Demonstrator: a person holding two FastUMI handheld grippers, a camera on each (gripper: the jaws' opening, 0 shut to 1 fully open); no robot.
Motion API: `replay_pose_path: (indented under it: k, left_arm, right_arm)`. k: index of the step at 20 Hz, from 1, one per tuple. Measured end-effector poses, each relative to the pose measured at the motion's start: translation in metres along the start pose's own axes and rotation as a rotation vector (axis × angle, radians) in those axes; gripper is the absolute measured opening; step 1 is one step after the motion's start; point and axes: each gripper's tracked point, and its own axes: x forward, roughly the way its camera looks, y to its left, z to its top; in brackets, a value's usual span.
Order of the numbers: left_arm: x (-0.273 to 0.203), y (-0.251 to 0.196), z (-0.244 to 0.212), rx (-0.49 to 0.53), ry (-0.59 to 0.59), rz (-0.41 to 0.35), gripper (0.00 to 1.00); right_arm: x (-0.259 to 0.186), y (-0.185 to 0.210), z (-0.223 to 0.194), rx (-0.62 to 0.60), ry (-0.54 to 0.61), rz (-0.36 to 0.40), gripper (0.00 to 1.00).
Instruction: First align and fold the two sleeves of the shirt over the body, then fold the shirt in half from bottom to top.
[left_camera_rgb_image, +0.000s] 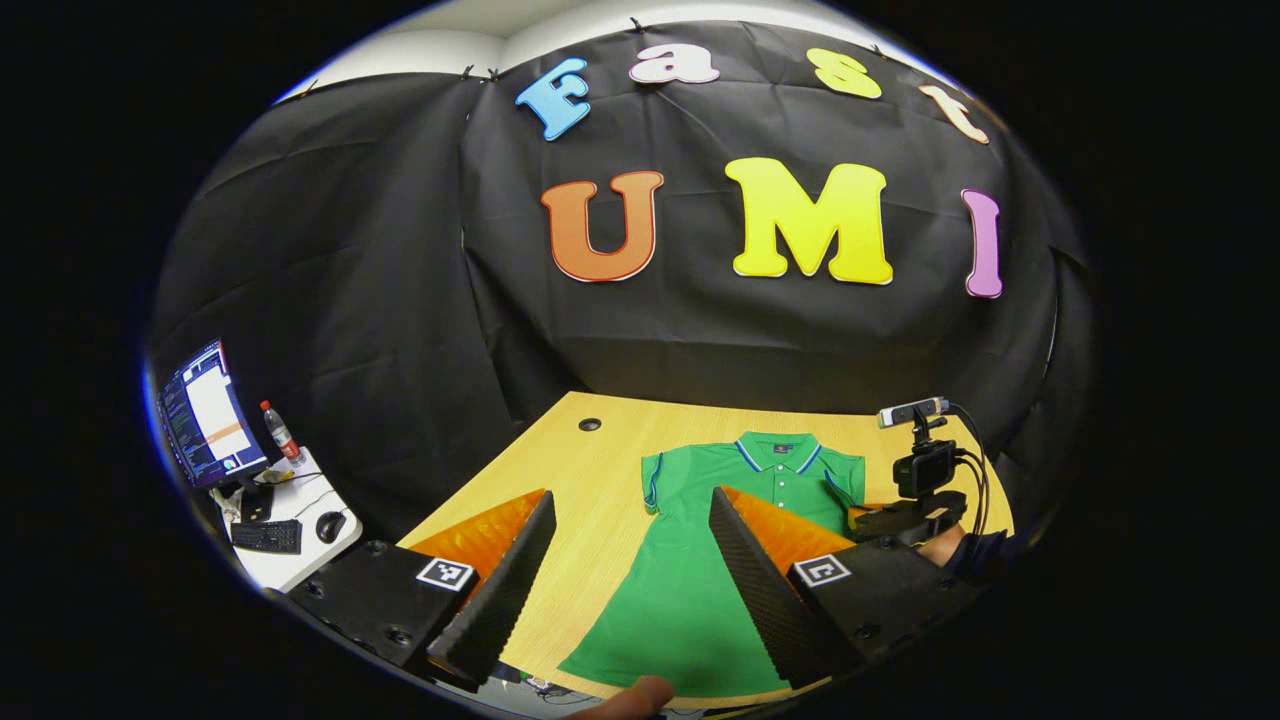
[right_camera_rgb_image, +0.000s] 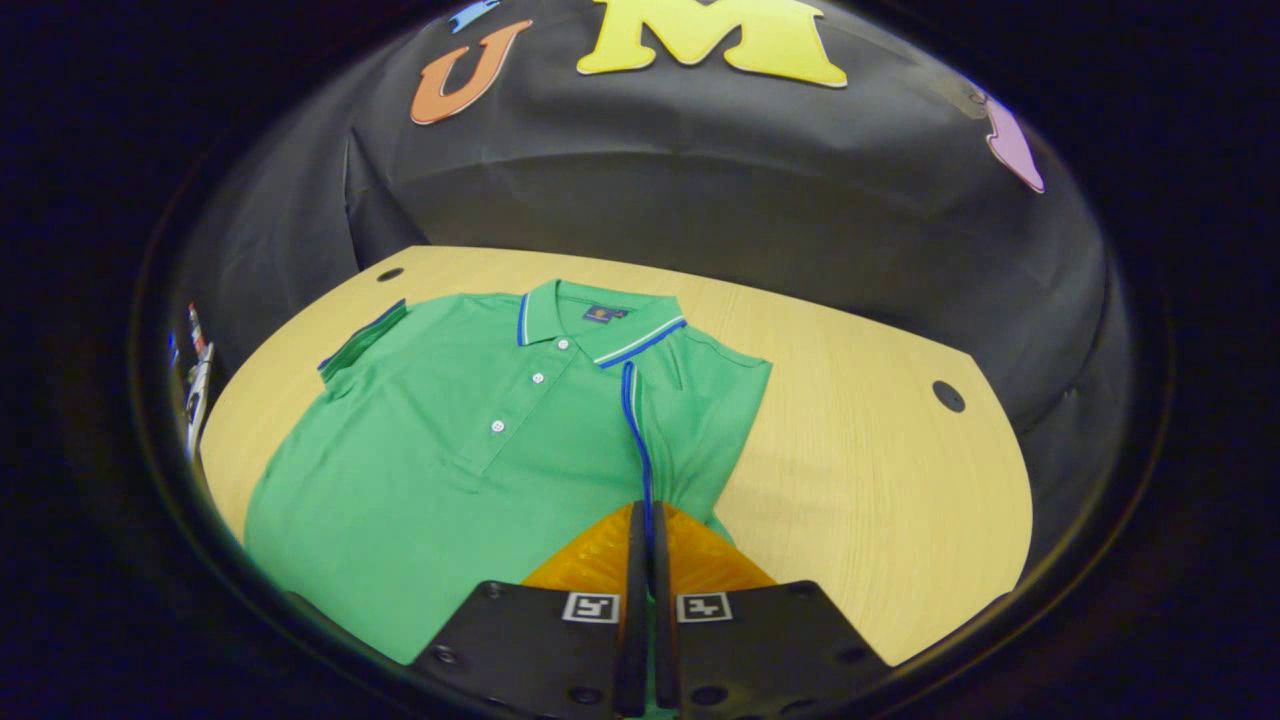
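Pale wooden surface is seen carrying a green polo shirt, laid flat, collar toward the black cloth wall. Its blue-edged sleeve is seen folded over the body and clamped by the right tongs. The left tongs are held spread wide above the shirt's lower part.
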Motion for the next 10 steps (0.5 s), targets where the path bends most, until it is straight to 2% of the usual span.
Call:
replay_pose_path:
  k: [2,3,5,8,9,10]
  left_arm:
    - [0.000,0.007,0.000,0.005,0.000,0.002,1.00]
    - [0.000,0.010,0.000,0.004,-0.001,-0.001,1.00]
    - [0.004,0.015,0.003,0.005,-0.010,-0.013,1.00]
    - [0.015,0.025,0.004,0.018,-0.019,-0.031,1.00]
    - [0.020,0.027,0.003,0.020,-0.021,-0.041,1.00]
    - [0.026,0.028,0.001,0.021,-0.015,-0.061,1.00]
  right_arm:
    - [-0.004,0.006,0.000,0.011,-0.001,0.010,0.04]
    - [-0.008,0.007,0.002,0.008,-0.007,0.005,0.16]
    - [-0.021,0.013,0.008,0.012,-0.025,0.018,0.25]
    - [-0.046,0.020,0.014,0.026,-0.048,0.029,0.78]
    - [-0.057,0.025,0.015,0.041,-0.052,0.041,0.85]
    - [-0.067,0.028,0.014,0.051,-0.052,0.042,0.85]
